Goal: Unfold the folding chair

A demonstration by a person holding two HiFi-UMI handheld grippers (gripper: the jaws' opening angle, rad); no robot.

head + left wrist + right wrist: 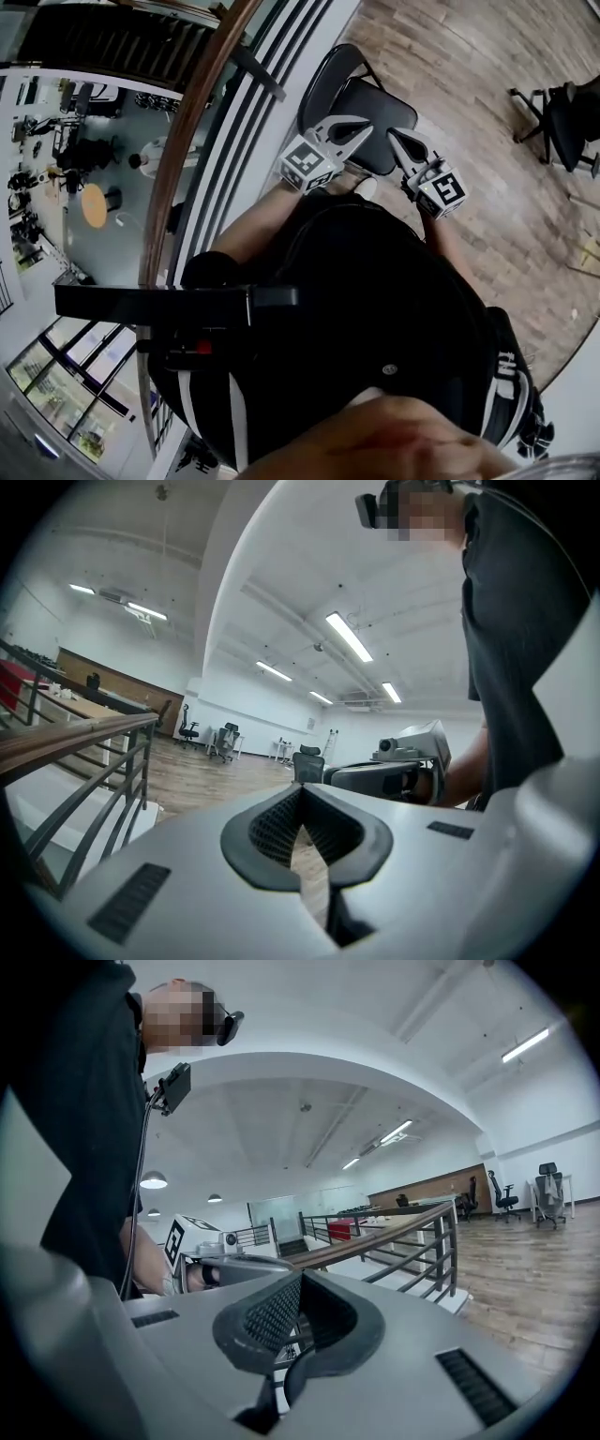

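Release, or the pause just after it, seems to be the step in hand. The folding chair point(377, 120) stands on the wooden floor point(469, 84) at about twelve o'clock from the person, close beside the railing point(192, 131). From the head view its black seat appears to lie flat with the back loop rising behind it, so it reads as already opened, though the legs are hidden and the lock cannot be checked.

The left gripper point(364, 126) is held level above the near edge of the seat with its jaws pressed together on nothing; its own view shows the ribbed pads point(281, 822) meeting with only floor beyond them. The right gripper point(396, 137), at its three o'clock and just beside it, is likewise closed and empty, its pads point(272, 1314) together. Neither touches the chair.

An office chair point(567, 117) stands well apart at two o'clock.

If the seat is not fully down, the next move would call for spreading one pair of jaws, lowering it to the seat's front edge, and pressing until the frame settles; otherwise little appears left to do.
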